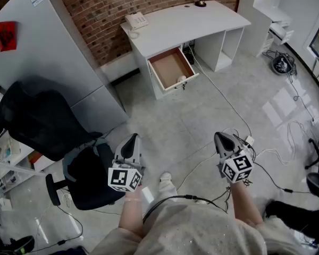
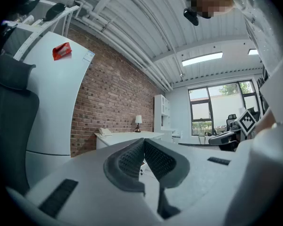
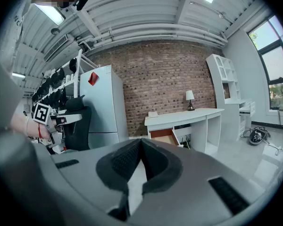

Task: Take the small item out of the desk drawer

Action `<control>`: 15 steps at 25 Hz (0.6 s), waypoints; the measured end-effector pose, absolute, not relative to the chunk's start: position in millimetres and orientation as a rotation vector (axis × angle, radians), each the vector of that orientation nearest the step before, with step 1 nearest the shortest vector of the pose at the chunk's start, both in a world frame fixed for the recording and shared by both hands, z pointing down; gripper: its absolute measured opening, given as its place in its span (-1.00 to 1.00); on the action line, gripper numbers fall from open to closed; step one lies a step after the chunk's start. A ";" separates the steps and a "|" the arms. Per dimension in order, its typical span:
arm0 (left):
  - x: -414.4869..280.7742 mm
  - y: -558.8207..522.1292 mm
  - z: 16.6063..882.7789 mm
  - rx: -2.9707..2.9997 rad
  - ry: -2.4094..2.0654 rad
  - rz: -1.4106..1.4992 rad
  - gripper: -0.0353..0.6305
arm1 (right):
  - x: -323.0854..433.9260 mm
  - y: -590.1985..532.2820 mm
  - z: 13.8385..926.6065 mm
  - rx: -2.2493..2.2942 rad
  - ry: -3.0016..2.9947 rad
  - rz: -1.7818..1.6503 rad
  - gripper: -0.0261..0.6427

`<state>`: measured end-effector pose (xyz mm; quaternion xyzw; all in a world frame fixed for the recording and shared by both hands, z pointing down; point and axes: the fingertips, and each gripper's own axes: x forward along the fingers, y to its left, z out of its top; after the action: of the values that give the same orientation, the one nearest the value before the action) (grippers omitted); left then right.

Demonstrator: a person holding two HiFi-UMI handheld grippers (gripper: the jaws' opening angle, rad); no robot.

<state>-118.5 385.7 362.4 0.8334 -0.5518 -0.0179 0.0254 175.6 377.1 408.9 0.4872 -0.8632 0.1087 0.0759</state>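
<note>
**Both grippers closed, well short of the open drawer**

The left gripper (image 1: 131, 139) and the right gripper (image 1: 222, 138) sit low in the head view, side by side and pointing across the floor toward the desk (image 1: 191, 23). In each gripper's own view the ribbed pads meet at the tips, with nothing between them: left (image 2: 144, 141), right (image 3: 140, 140).

The desk stands against the brick wall (image 1: 106, 4). Its drawer (image 1: 167, 68) is pulled out from under the left end of the top, and its front edge juts over the floor. The small item (image 1: 181, 79), pale and rounded, lies inside at the drawer's front right corner, just behind the front wall. It is too small to tell more.

A wide stretch of pale tiled floor (image 1: 165, 126) lies open between the grippers and the drawer. A cable (image 1: 223, 97) runs across it from the desk toward the right gripper, and more cables loop beside that gripper. A black office chair (image 1: 90, 182) crowds the left gripper's outer side, with a tall grey cabinet (image 1: 58, 62) beyond it.
</note>
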 end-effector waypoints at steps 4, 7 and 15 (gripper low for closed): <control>-134.4 358.8 371.1 2.574 -1.671 -0.060 -0.88 | 157.2 353.6 417.6 1.474 -2.573 0.347 -0.91; -141.2 338.9 378.7 2.578 -1.628 -0.052 -0.88 | 148.0 338.9 421.6 1.495 -2.553 0.356 -0.91; -148.2 276.2 382.0 2.667 -1.463 -0.031 -0.88 | 135.6 303.8 427.9 1.630 -2.477 0.386 -0.91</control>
<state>-148.2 276.2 382.0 0.8756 -0.4804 -0.0102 0.0496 135.6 303.8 427.9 0.5437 -0.8259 0.1289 0.0757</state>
